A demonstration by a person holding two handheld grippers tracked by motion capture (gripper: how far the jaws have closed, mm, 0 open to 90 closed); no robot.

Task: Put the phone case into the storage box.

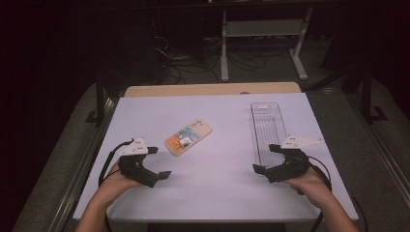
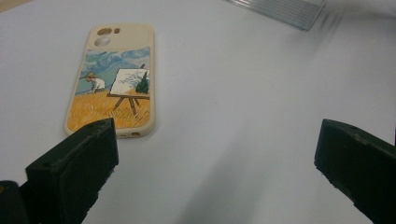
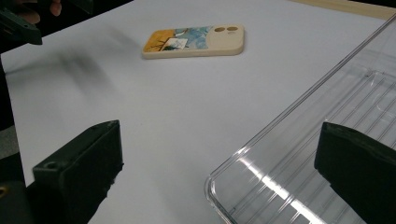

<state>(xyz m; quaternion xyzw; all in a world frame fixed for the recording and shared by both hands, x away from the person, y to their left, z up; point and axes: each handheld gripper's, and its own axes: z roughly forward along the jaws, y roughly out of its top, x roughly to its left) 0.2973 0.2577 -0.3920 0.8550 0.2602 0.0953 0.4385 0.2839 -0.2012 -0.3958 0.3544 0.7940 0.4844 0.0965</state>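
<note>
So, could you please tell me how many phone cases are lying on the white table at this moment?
1. The phone case with a painted field scene lies flat near the middle of the white table, left of the clear plastic tray. Nothing seems to hide another.

A phone case (image 1: 188, 137) with a cream rim lies on a plain white surface (image 1: 212, 188). Its back carries a painted scene: blue swirling sky with pale clouds above, golden-yellow field below, a small figure in a white shirt and straw-coloured hat, and a white canvas on a dark brown easel with a dark green tree. A clear, colourless tray (image 1: 267, 128) has fine ribbed lines along its base. Each hand-held gripper, left (image 1: 158, 162) and right (image 1: 266, 158), is matte black, topped with a pale grey plate.
</note>
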